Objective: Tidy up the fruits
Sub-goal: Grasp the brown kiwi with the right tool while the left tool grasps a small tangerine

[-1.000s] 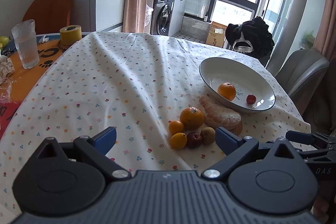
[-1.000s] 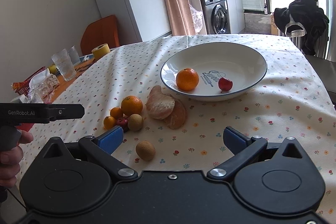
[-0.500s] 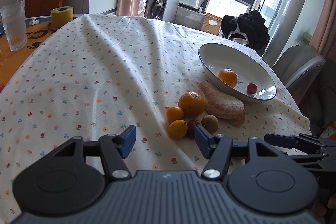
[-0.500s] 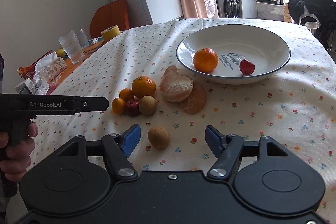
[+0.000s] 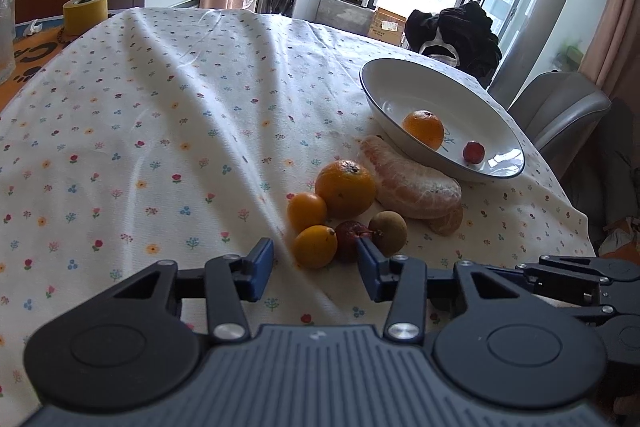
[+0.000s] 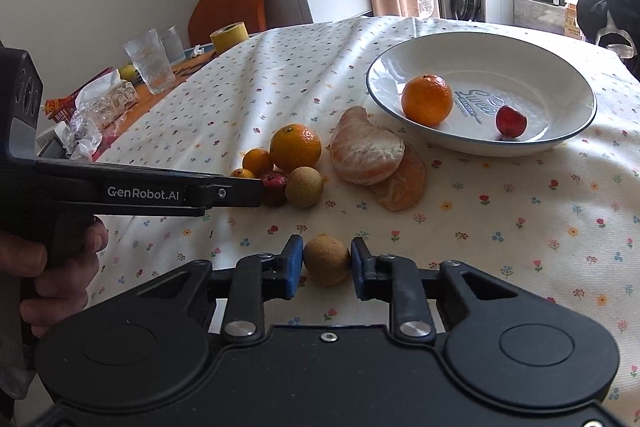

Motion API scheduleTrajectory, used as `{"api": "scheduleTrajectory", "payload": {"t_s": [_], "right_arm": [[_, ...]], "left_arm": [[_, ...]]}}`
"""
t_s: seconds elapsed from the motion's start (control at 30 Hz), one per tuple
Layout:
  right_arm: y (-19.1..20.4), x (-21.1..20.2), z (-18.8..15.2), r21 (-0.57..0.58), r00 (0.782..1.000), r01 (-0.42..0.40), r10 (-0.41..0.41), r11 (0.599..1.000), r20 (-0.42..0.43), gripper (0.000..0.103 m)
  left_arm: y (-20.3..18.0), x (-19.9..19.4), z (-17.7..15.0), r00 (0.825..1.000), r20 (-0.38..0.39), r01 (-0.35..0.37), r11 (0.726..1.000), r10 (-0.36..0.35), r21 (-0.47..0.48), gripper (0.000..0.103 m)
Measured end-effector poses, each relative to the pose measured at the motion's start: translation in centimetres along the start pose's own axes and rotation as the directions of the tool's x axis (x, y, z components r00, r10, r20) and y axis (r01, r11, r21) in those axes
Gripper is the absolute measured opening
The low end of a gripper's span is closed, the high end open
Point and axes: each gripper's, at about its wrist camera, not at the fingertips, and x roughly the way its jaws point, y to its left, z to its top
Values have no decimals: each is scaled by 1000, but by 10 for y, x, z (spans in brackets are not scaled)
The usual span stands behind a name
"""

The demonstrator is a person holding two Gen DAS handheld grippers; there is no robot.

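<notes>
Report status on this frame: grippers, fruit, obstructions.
Right gripper closed around brown fruit, on the cloth. Left gripper open, nearing small orange fruit. Bowl holds orange, red fruit. Path clear.

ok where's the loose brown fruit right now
In the right wrist view the brown fruit sits on the tablecloth between the right gripper's blue pads, alone, nearer the camera than the fruit cluster.

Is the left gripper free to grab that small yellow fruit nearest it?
Probably yes: the left gripper is open just short of the small yellow fruit, with bare cloth between. The dark red fruit touching it may crowd one finger.
</notes>
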Motion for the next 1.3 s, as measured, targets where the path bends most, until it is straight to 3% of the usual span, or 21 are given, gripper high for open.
{"api": "scheduleTrajectory", "payload": {"t_s": [0.1, 0.17, 0.27, 0.87, 1.3], "right_arm": [[-1, -1, -1, -1, 1000, 4, -4, 1000, 4, 24], [-2, -2, -1, 5, 1000, 9, -9, 1000, 7, 24], [-4, -6, 1, 14, 1000, 18, -18, 1000, 20, 24], [-13, -29, 14, 39, 993, 52, -56, 998, 102, 24], [-37, -39, 29, 71, 983, 78, -88, 994, 158, 24]], "left_arm": [[0, 1, 0, 1000, -1, 11, 1000, -11, 2, 38], [1, 2, -1, 1000, -5, 0, 1000, 0, 4, 24], [7, 0, -1, 1000, -4, 19, 1000, -19, -18, 22], [-1, -35, 7, 997, 72, 24, 1000, -25, 9, 21], [-22, -30, 25, 995, 91, 28, 998, -32, 49, 21]]}}
